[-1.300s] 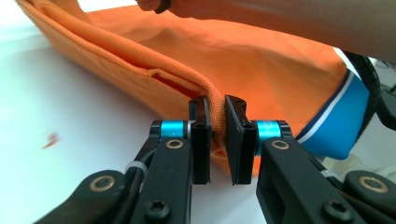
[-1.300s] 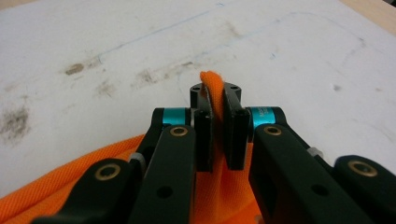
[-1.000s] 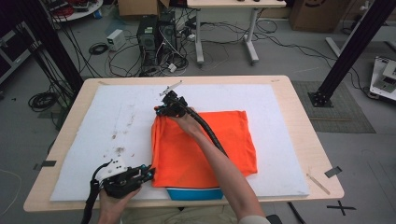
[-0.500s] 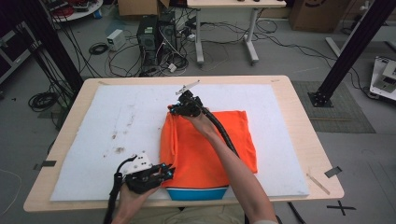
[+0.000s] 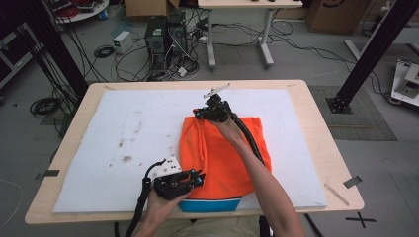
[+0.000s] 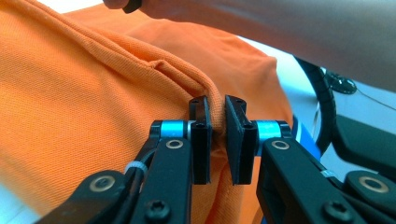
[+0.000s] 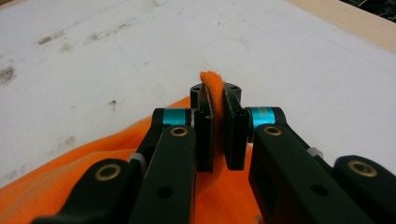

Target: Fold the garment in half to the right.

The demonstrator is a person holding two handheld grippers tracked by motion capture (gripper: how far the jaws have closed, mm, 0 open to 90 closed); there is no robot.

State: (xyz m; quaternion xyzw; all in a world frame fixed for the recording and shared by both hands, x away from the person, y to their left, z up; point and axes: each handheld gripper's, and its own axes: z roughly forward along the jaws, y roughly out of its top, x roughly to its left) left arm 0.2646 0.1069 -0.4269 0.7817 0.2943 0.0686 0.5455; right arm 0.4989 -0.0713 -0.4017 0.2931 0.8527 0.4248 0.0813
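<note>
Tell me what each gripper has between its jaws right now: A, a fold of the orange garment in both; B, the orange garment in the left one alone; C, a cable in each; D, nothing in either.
A: the left gripper and the right gripper each pinch a fold of the orange garment between their jaws.

No lettering, brand, label or number can be read anywhere here; the one sign is a black tape cross (image 5: 359, 218) stuck on the grey floor just off the near right corner of the light wooden table (image 5: 316, 111).
</note>
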